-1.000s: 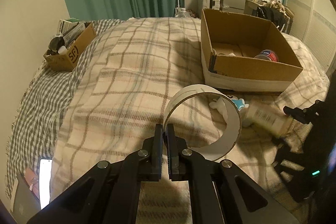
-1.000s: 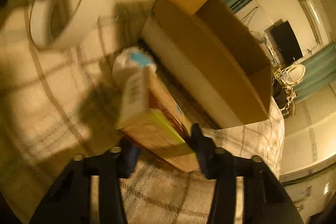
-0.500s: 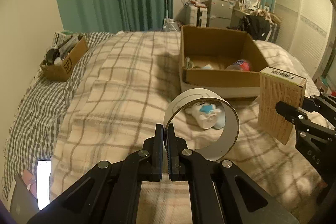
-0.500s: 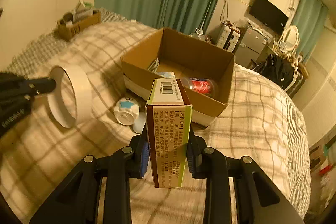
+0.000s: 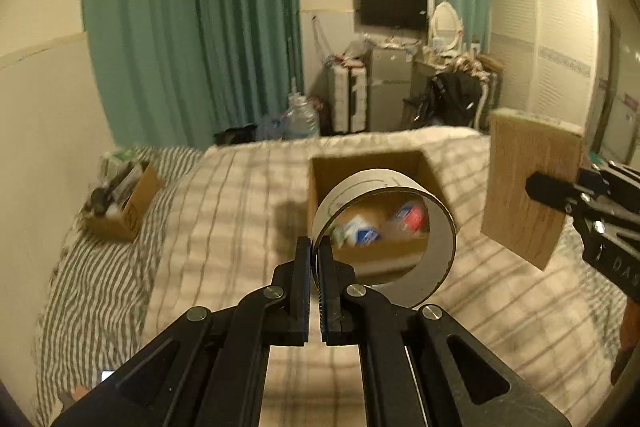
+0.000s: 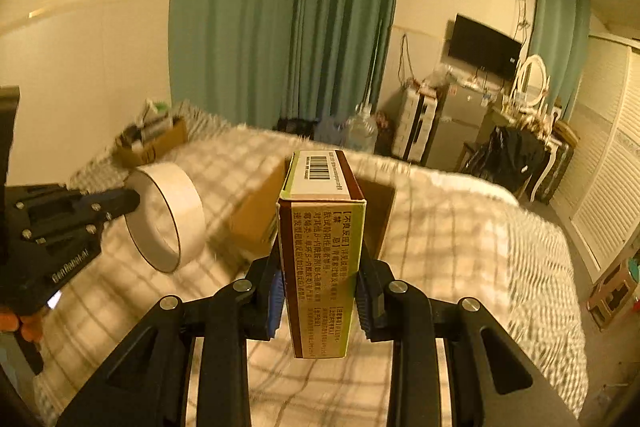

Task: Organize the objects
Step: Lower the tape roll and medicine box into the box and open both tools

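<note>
Left wrist view: the left tongs (image 5: 316, 247) are clamped on the wall of a tape roll (image 5: 384, 227), held in the air above the bed (image 5: 240, 227). Through the roll, the open cardboard box (image 5: 320, 179) on the bed shows small items inside.

Right wrist view: the right tongs (image 6: 320, 275) grip an upright medicine carton (image 6: 322, 259), barcode up, above the bed and in front of the cardboard box.
</note>
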Demonstrator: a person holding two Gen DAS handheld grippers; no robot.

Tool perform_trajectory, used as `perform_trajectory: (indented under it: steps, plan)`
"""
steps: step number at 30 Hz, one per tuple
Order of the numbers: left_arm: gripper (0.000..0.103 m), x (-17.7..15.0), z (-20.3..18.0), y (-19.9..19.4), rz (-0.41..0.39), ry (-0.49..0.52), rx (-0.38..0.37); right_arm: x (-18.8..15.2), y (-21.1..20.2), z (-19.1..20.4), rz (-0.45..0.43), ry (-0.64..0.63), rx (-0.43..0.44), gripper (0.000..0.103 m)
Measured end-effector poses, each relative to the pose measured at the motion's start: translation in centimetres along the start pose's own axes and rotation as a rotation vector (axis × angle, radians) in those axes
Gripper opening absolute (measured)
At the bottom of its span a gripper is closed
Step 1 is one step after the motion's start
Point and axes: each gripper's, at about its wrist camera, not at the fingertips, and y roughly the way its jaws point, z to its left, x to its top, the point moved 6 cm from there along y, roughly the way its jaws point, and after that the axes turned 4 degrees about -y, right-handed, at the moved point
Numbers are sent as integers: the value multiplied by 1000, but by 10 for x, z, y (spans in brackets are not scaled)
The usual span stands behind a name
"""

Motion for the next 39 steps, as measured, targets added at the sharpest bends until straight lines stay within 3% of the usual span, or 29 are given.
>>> perform_trajectory:
  steps: [7,13,17,24,33,36,38,39]
  plan:
    - [3,75,-22,14,-44,14,-27,89,-7,-37,-54,2,-27,28]
    - [3,104,-33,61,-42,4,-36,123,42,-55,-1,39,-10,28]
    - [3,88,-31,107,13,3,-34,106,96,-60,65,74,25,28]
    - [3,41,-29,193,152,-7,-33,46,191,-63,194,134,119,28]
    - [3,28,-31,246,204,-13,-30,4,254,-76,235,235,193,30]
    - [8,24,-30,254,234,-39,-42,1,256,-77,226,236,193,30]
    - [16,21,-30,255,252,-46,-56,3,251,-79,208,231,183,32]
    - [26,19,-31,254,260,-48,-64,6,246,-81,195,231,178,39]
